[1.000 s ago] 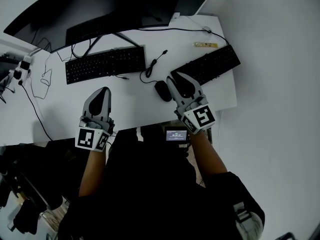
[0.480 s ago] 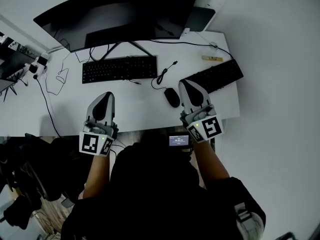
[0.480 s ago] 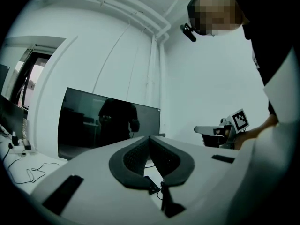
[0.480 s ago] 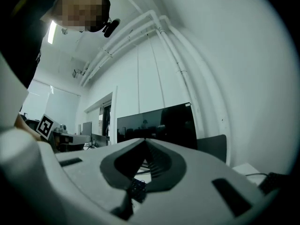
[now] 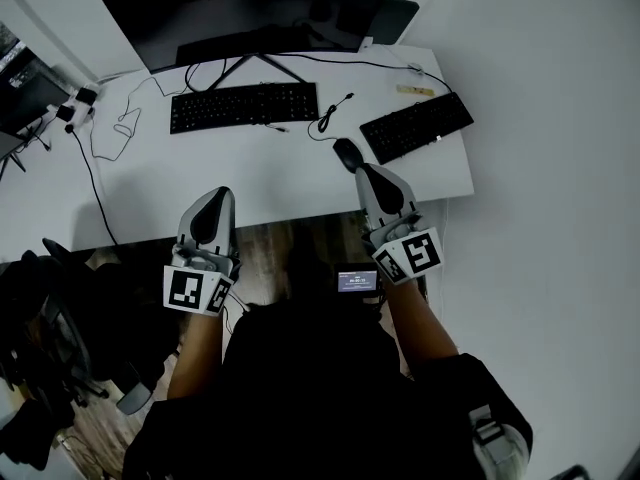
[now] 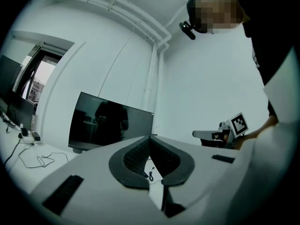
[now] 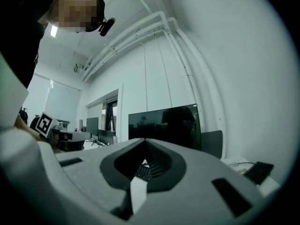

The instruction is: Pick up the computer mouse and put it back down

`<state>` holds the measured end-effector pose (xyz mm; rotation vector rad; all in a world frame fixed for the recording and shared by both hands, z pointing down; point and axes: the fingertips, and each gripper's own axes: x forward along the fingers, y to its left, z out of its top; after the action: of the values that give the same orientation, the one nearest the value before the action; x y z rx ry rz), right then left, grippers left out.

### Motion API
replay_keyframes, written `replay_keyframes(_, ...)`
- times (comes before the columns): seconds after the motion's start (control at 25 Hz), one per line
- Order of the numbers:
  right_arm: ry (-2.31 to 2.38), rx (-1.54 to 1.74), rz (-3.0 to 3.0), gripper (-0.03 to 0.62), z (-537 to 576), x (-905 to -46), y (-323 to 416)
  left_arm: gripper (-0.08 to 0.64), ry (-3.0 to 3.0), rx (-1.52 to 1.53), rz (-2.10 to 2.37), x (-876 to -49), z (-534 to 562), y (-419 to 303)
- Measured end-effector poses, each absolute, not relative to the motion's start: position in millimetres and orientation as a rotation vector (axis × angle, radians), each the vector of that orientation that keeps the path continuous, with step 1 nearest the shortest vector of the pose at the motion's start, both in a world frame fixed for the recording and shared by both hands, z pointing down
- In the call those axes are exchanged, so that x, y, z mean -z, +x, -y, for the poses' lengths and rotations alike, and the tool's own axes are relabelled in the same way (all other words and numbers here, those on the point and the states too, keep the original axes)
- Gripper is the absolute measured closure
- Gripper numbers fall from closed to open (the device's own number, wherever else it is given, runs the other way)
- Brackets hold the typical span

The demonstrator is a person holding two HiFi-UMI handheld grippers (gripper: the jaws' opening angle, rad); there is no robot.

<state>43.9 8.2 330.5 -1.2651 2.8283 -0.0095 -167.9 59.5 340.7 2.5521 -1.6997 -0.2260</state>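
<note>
The black computer mouse (image 5: pixel 347 153) lies on the white desk (image 5: pixel 300 193), between the two keyboards, with its cable running toward the back. My right gripper (image 5: pixel 362 171) is shut and empty; its tip hangs just short of the mouse, near the desk's front edge, apart from it. At the left my left gripper (image 5: pixel 222 192) is shut too, with nothing in it, over the front edge of the desk. In the left gripper view the jaws (image 6: pixel 150 138) meet at the tip. The right gripper view shows its jaws (image 7: pixel 143 140) closed the same way. Both point level toward the monitor.
A wide dark monitor (image 5: pixel 250 8) stands at the back. One black keyboard (image 5: pixel 243 106) lies before it, another keyboard (image 5: pixel 415 126) is angled at the right. A small yellow item (image 5: pixel 413 90) and loose cables (image 5: pixel 110 128) lie on the desk. Wooden floor (image 5: pixel 290 243) shows below the desk edge.
Both grippers have drawn back from the desk toward the person's body. The mouse stays on the desk, now farther ahead of the right gripper.
</note>
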Motion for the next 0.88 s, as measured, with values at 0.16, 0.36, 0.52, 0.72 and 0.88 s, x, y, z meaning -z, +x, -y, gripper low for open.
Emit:
replay_keyframes(0.16,-1.312,0.010,-2.829,0.591,-72.7,-339.7,31.5,0.565,2.580,0.229,1.648,-346.3,-124.7,-171.7)
replay_keyframes(0.36,-1.373,-0.003,-2.822,0.591,-153.4,-351.7,18.3,0.565,2.564,0.224,1.659,-357.5,-199.9,-194.4)
replay_keyframes(0.52,-1.410,0.007,-2.822,0.591,-198.7,-360.5,22.5,0.565,2.522,0.213,1.689,-371.1,-241.7,-204.5)
replay_keyframes(0.72,-1.423,0.000,-2.840,0.591,-229.5,-364.2,40.3,0.565,2.486,0.194,1.714,-383.8,-276.3,-200.9)
replay_keyframes(0.88,-1.404,-0.025,-2.858,0.591,-242.3,-365.8,54.3,0.565,2.474,0.174,1.728,-383.8,-290.6,-187.2)
